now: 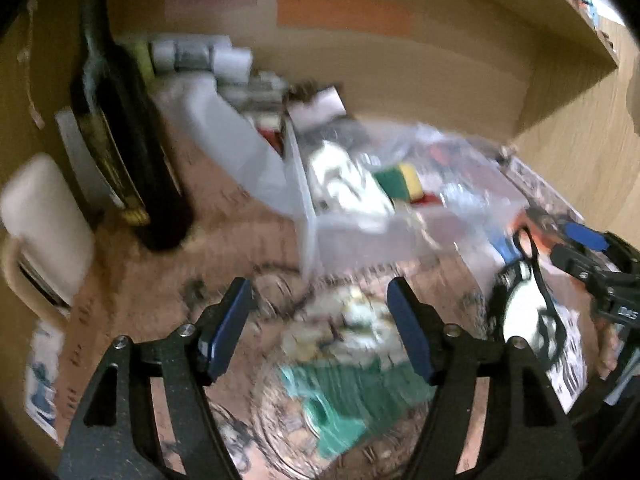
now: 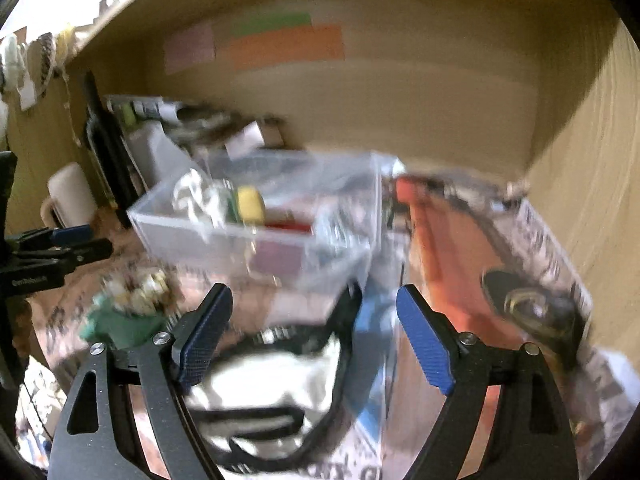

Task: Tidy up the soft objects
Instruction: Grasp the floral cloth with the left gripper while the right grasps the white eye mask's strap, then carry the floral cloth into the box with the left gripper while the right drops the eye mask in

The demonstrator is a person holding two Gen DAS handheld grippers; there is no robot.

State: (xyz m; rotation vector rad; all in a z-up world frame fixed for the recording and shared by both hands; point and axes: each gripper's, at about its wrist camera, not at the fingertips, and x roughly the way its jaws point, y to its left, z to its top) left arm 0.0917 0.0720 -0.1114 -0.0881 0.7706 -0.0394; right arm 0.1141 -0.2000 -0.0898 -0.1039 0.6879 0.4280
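Wooden walls close in a desk nook, with orange [image 1: 344, 14], green and pink paper strips stuck on the back panel, and both views are blurred. On the patterned desk [image 1: 132, 280] a clear bin [image 1: 360, 236] sits toward the back, holding a white-and-black cloth [image 1: 340, 180] and a green-and-yellow sponge [image 1: 400, 180]; in the right view the same bin [image 2: 224, 240] shows the sponge [image 2: 248, 204] near its middle. Left of it stand a dark bottle [image 1: 120, 140] and a white mug [image 1: 44, 224]. The left gripper [image 1: 320, 324] hangs above the desk with its blue-padded jaws spread wide and nothing between them; below and ahead of it lies a green cloth [image 1: 352, 396] with a pale crumpled bundle [image 1: 352, 320] touching its far edge. The right gripper [image 2: 308, 336] is likewise spread apart and empty, hovering over a white cloth bag with black straps [image 2: 272, 392], which lies on the desk just in front of the bin beside printed papers [image 2: 540, 248]. From the left view that bag [image 1: 528, 312] lies to the right, near the other gripper [image 1: 588, 252]; from the right view the green cloth [image 2: 116, 324] lies to the left.
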